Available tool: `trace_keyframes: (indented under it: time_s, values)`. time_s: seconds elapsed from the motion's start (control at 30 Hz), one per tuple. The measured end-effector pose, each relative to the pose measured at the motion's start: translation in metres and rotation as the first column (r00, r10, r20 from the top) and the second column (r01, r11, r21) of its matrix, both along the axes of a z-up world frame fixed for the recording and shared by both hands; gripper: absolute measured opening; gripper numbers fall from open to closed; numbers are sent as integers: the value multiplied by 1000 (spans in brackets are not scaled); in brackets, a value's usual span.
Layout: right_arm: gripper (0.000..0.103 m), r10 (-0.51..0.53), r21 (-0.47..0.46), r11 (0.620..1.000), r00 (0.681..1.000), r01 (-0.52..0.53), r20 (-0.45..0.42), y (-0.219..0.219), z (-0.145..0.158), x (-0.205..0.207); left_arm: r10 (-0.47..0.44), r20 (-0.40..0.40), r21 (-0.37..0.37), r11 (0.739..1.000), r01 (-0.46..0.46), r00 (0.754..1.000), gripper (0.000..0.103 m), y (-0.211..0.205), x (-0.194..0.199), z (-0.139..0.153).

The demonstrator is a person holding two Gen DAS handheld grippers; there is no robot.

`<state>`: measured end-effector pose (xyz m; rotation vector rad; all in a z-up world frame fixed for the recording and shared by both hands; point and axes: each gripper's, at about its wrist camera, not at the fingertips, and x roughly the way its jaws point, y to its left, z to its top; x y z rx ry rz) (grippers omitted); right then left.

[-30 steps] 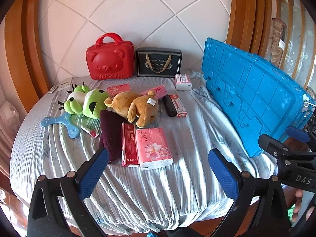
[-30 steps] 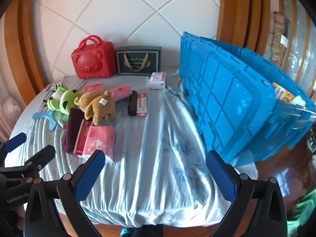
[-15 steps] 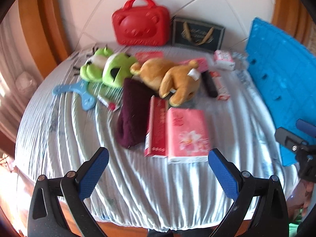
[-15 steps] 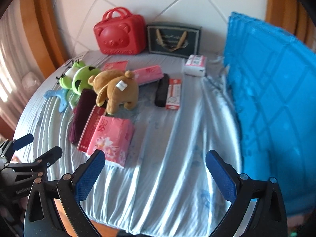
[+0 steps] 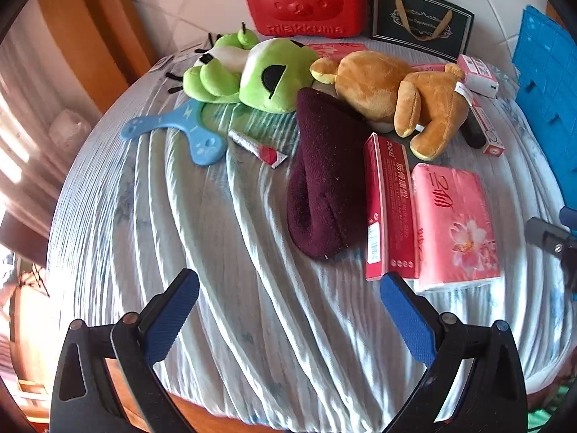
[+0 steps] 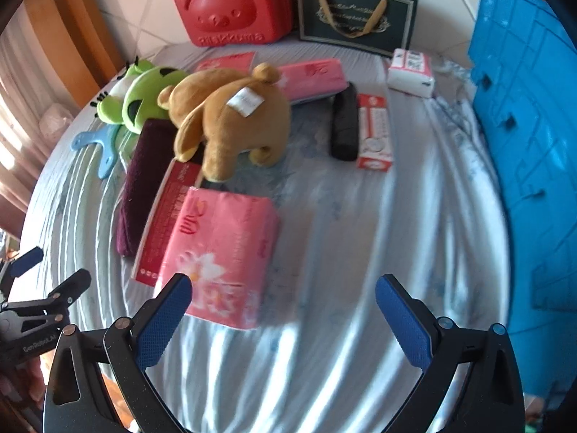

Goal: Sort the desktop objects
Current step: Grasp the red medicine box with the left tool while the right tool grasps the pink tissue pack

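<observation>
On the grey-blue striped cloth lie a brown plush bear (image 5: 396, 97) (image 6: 230, 119), a green plush frog (image 5: 259, 72) (image 6: 144, 93), a dark maroon cloth (image 5: 324, 173) (image 6: 140, 180), a red box (image 5: 389, 205) (image 6: 166, 216) and a pink tissue pack (image 5: 454, 223) (image 6: 220, 249). My left gripper (image 5: 288, 310) is open above the bare cloth just in front of the maroon cloth. The right gripper (image 6: 285, 306) is open too, its left fingertip over the tissue pack's near edge. Nothing is held.
A red bear-faced case (image 5: 303, 0) (image 6: 234, 7) and a dark gift bag (image 5: 420, 21) (image 6: 355, 18) stand at the back wall. A blue crate (image 6: 530, 144) (image 5: 548, 97) rises on the right. A blue hanger-shaped toy (image 5: 180, 133), a small tube (image 5: 258, 148), a black case (image 6: 344, 126) and small boxes (image 6: 375, 133) lie around.
Both grippers have moved forward and down toward the table, so the objects look larger. The left view swung left, away from the blue crate. Both stayed open.
</observation>
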<state>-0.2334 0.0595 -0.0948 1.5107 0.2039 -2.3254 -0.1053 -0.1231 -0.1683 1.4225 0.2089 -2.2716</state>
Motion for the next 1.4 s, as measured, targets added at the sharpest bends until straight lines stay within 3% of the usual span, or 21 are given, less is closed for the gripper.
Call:
trace_keyframes:
  time_s: [0.27, 0.33, 0.53, 0.63, 0.7, 0.83, 0.97, 1.03, 1.07, 1.1, 1.17, 1.27, 1.4]
  values:
    - [103, -37, 15, 999, 989, 35, 140, -49, -55, -10, -134, 17, 13, 991, 134, 991, 102, -20, -23, -20]
    - [103, -48, 1, 999, 989, 48, 139, -47, -60, -10, -147, 20, 27, 989, 147, 989, 102, -21, -26, -24]
    - [103, -223, 15, 975, 969, 223, 110, 13, -54, -20, -196, -11, 72, 978, 196, 981, 102, 1, -54, -30]
    - [103, -291, 74, 956, 953, 285, 85, 48, -48, -27, -215, -7, 123, 969, 214, 977, 95, 17, -73, -38]
    - [103, -303, 88, 951, 950, 296, 74, 64, -41, -28, -231, 6, 119, 966, 229, 973, 94, 31, -85, -44]
    - [103, -233, 97, 969, 970, 227, 65, 68, -37, -31, -206, 69, 35, 978, 204, 976, 93, 50, -103, -56]
    - [103, -136, 82, 988, 987, 130, 80, 64, -39, -38, -214, 126, 46, 977, 210, 969, 93, 66, -112, -66]
    - [103, -81, 80, 994, 994, 75, 74, 62, -37, -42, -226, 154, 106, 972, 211, 962, 81, 71, -113, -73]
    - [103, -41, 87, 996, 997, 35, 67, 53, -41, -40, -208, 160, 107, 975, 193, 965, 78, 71, -112, -74]
    - [103, -10, 96, 995, 998, 3, 69, 50, -43, -42, -196, 157, 89, 979, 183, 968, 64, 72, -111, -72]
    - [103, 50, 85, 995, 995, -57, 81, 44, -46, -46, -165, 156, 55, 986, 158, 974, 49, 71, -108, -67]
    - [103, 130, 81, 987, 987, -138, 91, 34, -54, -53, -116, 127, 112, 988, 102, 985, 49, 60, -106, -65]
    - [103, 179, 72, 980, 980, -185, 90, 26, -62, -59, -89, 132, 68, 994, 80, 987, 50, 64, -111, -67]
